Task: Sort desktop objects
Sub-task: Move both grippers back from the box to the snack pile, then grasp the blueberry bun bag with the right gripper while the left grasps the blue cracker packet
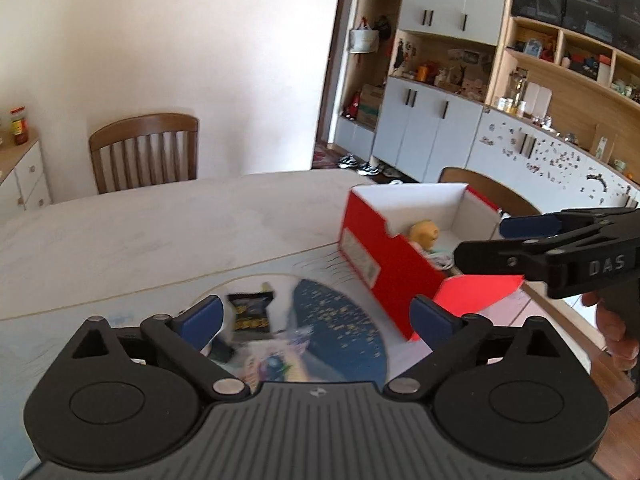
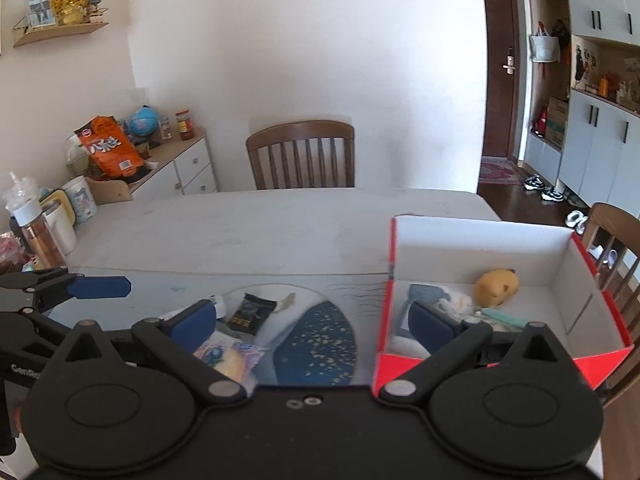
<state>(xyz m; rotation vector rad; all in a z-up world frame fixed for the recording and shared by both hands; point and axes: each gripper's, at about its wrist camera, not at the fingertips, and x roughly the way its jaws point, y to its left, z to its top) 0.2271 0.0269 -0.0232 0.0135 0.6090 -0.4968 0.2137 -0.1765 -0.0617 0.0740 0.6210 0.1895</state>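
A: Position check. Left gripper (image 1: pixel 316 320) hangs above the mat, blue pads spread wide, nothing between them. Right gripper (image 2: pixel 312 326) likewise wide apart and empty, low over the near edge, one pad in front of the box's near end.

B: What's left to sort?

A: On the round blue-and-white speckled mat (image 2: pixel 320 336): a small black foil sachet with gold print (image 2: pixel 249 314), a pale crinkly plastic-wrapped packet with purple and yellow print (image 2: pixel 228 356) nearer us, a scrap of off-white wrapper (image 2: pixel 285 302) beyond. The red cardboard box with white inside (image 2: pixel 480 240) sits just right of the mat and already holds a tan plush toy (image 2: pixel 496 286) and some soft pale items.

B: Next pick, you reckon?

A: Likely the black sachet; it lies in line with the left pads. It's flat, so I'd come down steeply, straddle its short sides, close slowly so foil doesn't skate away.

B: Risks?

A: Catching the mat with it, or nudging the neighbouring packet. Keep the right gripper clear of the box opening. The left view is motion-blurred, so exact edges are uncertain.
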